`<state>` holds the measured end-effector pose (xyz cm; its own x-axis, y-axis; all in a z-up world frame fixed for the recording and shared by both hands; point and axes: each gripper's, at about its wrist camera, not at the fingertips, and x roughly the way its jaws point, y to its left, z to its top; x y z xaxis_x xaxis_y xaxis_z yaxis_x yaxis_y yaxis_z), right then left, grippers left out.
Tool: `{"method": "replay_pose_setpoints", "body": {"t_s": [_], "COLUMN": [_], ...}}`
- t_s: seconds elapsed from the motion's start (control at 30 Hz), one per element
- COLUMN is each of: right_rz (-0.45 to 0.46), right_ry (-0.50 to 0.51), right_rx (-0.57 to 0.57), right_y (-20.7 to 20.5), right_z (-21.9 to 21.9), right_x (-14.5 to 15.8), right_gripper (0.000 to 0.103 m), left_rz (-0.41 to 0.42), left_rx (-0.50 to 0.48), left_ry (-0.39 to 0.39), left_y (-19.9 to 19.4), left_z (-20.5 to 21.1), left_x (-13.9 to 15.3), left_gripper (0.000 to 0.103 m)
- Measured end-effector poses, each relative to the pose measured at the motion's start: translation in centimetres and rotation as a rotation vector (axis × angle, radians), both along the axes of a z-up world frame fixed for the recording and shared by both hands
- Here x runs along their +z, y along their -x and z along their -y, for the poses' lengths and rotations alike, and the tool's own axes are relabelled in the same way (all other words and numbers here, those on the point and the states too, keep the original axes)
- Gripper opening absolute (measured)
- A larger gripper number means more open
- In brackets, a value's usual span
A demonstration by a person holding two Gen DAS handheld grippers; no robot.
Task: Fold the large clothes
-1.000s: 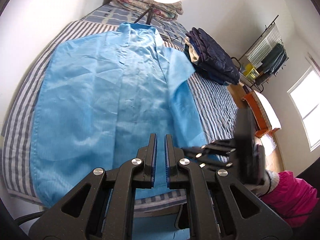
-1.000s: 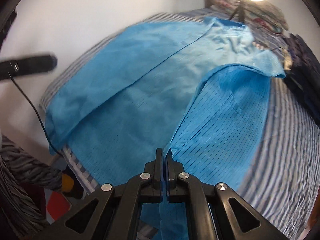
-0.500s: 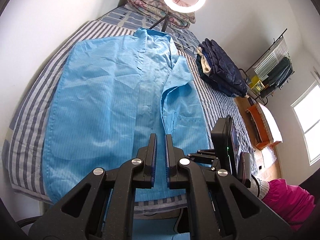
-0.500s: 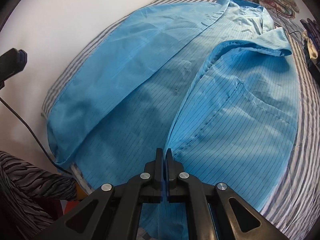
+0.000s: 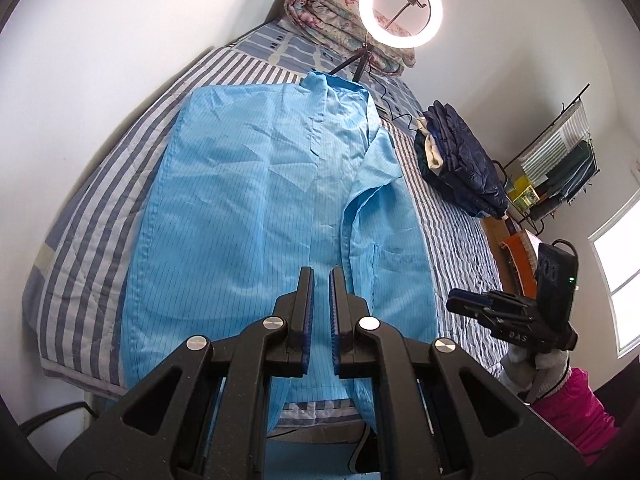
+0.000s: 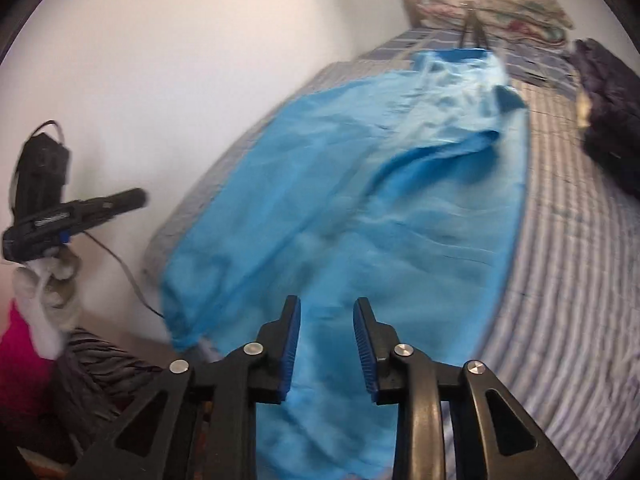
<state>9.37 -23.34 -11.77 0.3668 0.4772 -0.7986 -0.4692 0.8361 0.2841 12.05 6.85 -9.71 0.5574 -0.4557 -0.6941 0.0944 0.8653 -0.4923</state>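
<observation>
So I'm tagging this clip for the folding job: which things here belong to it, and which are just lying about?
Belongs to the job:
light blue coat
striped bed
left hand-held gripper
right hand-held gripper

Just lying about:
navy jacket pile
ring light
rolled floral quilt
clothes rack

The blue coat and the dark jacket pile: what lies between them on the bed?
Only bare striped bedsheet separates the blue coat from the dark jacket pile, as the left wrist view shows.
</observation>
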Motion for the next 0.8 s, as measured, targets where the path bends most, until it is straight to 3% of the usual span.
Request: {"method": "replay_pose_setpoints", "body": {"t_s": [0.2, 0.33, 0.5, 0.8], "right_rz": [0.006, 0.033, 0.026, 0.027], "right_ry": [0.057, 0.037, 0.027, 0.118], "right_rx": [-0.122, -0.165, -0.223, -0.21], "right_y": [-4.1, -7.4, -13.1, -20.2], "right_z": [3.0, 4.2, 5.6, 3.9], "right_x": [-1.5, -1.1, -2.3, -5.8], "right_gripper": [0.028, 0.028, 0.026, 0.023], "left_rz": [0.001, 0.015, -0.033, -0.076], "left_rx": [-0.013, 0.009, 0.002, 0.028], "left_ry": [0.018, -0.039, -0.083, -0.073], "left_y": [0.1, -0.2, -1.0, -2.2], "left_z": [0.8, 1.0, 1.2, -0.1], "left_x": [0.6, 1.4, -0.3, -1.8], "left_gripper": [0.004, 0.004, 0.004, 0.004]}}
